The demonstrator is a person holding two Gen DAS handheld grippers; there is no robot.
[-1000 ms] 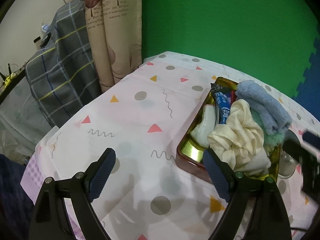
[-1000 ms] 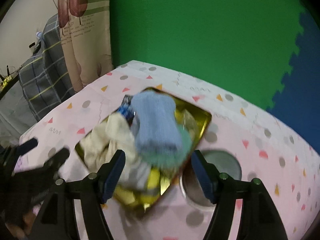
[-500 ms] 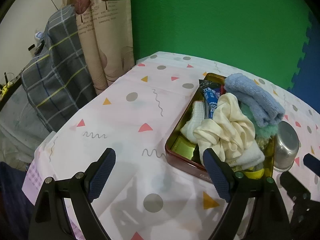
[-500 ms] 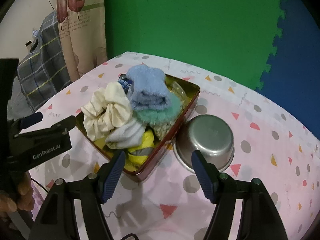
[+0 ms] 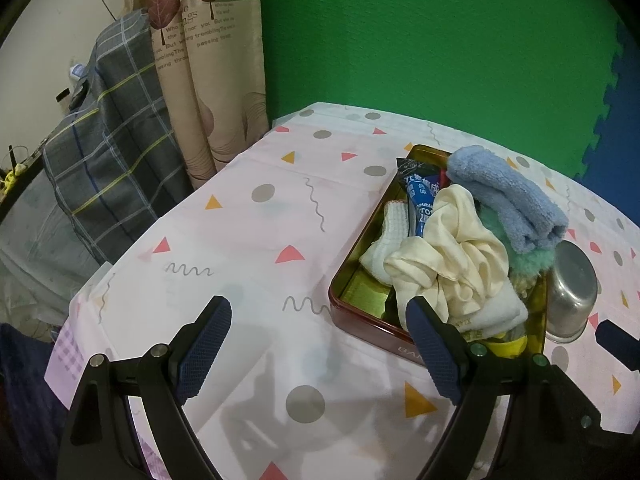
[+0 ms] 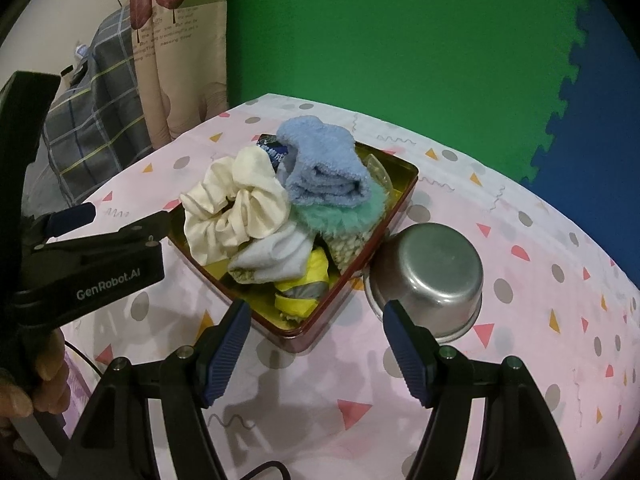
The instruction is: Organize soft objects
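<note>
left gripper point(image 5: 320, 344) fingers spread wide, holding nothing, above bare patterned tabletop point(image 5: 248, 248) left of the red tin point(image 5: 360, 324). right gripper point(image 6: 316, 344) likewise wide and unladen, over the tin's near corner. tin piled above its rim: cream scrunchie point(image 6: 236, 208), blue towel point(image 6: 324, 168), teal scrunchie point(image 6: 344, 216), white sock point(image 6: 276, 258). upturned steel bowl point(image 6: 432, 276) touches the tin's right wall. open cloth beyond the bowl.

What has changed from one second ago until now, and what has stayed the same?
The right gripper pulled back from just above the pile in the tin, so the steel bowl beside the tin now shows. The left gripper drew back slightly. Both stayed open and empty. The blue towel and cream scrunchie lie unmoved.
</note>
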